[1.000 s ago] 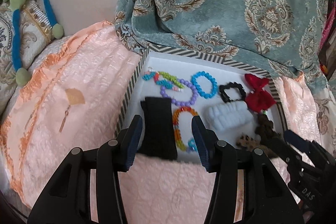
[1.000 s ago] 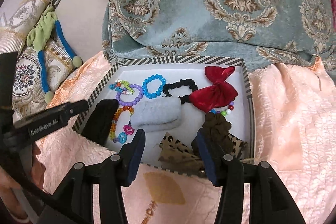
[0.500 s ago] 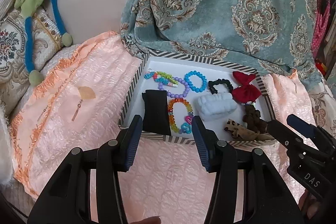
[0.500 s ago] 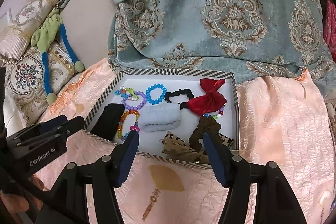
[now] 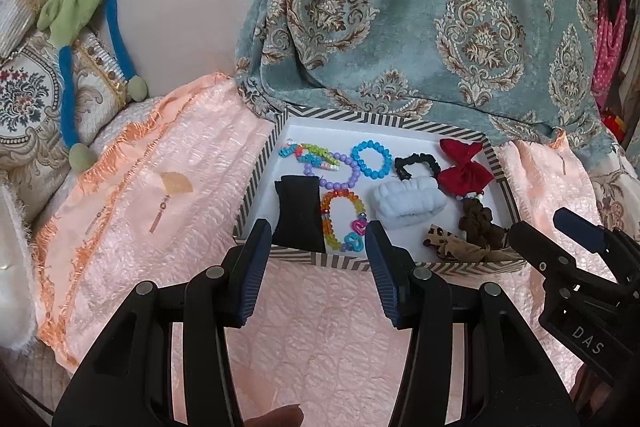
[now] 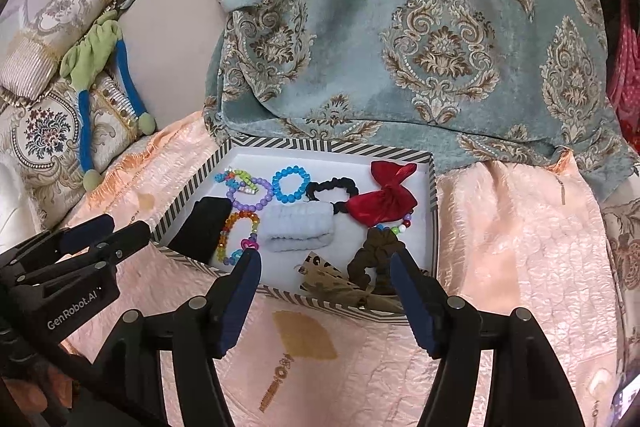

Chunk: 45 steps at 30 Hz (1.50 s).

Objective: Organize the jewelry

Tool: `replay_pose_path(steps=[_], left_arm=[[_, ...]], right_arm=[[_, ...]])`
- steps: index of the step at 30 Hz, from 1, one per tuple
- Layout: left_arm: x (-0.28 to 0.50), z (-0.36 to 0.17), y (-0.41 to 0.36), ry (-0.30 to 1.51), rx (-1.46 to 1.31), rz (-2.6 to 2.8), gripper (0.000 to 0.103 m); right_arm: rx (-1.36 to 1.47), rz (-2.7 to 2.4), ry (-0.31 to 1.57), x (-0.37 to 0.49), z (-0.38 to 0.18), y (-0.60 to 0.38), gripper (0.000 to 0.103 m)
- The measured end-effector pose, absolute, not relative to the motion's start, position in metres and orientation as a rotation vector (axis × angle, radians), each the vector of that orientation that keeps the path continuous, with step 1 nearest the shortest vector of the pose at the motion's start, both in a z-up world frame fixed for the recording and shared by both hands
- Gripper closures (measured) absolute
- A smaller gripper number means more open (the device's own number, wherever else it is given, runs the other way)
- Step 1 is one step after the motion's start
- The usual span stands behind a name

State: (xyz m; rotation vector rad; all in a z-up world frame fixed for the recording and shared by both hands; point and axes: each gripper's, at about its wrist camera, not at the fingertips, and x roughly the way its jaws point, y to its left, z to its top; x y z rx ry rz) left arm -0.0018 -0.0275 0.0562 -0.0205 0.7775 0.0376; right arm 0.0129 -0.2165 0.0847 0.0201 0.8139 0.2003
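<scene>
My left gripper [image 5: 318, 269] black plastic with ribbed blue pads, silver screws behind the jaws, my right gripper [image 6: 324, 291] alike, white "GenRobot.AI" and "DAS" lettering on their bodies.

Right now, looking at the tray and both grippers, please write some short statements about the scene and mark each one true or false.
1. The red bow lies inside the striped tray. True.
2. The left gripper is holding the blue bead bracelet. False: its jaws are open and empty, and the bracelet lies in the tray.
3. The light blue fluffy band lies between the rainbow bead bracelet and the red bow. True.
4. The tray stands on a bare wooden table. False: it rests on a peach quilted cloth.
5. The right gripper is clamped on the brown scrunchie. False: its jaws have just been opening and hold nothing.
</scene>
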Motion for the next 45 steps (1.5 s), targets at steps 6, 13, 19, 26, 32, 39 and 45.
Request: replay_pose_path(steps=[6, 13, 19, 26, 32, 39, 45], left_arm=[[-0.005, 0.06, -0.029, 0.763, -0.011, 0.049, 0.055], [-0.01, 0.061, -0.029, 0.74, 0.0, 0.065, 0.055], [-0.011, 0.061, -0.028, 0.74, -0.005, 0.064, 0.055], [-0.011, 0.06, -0.029, 0.74, 0.002, 0.065, 0.055], [-0.014, 0.06, -0.033, 0.732, 0.018, 0.067, 0.055], [-0.013, 0.061, -0.033, 0.732, 0.018, 0.065, 0.055], [-0.014, 0.061, -0.033, 0.737, 0.013, 0.064, 0.055]], right_arm=[[0.018, 0.2, 0.803, 0.011, 0.089, -0.217, 0.038], [0.016, 0.194, 0.778, 0.008, 0.094, -0.219, 0.028], [0.016, 0.194, 0.782, 0.007, 0.094, -0.219, 0.028], [0.012, 0.198, 0.791, 0.007, 0.09, -0.219, 0.027], [0.019, 0.198, 0.792, 0.007, 0.091, -0.222, 0.027], [0.023, 0.201, 0.793, 0.009, 0.091, -0.223, 0.027], [0.02, 0.203, 0.799, 0.008, 0.089, -0.221, 0.027]])
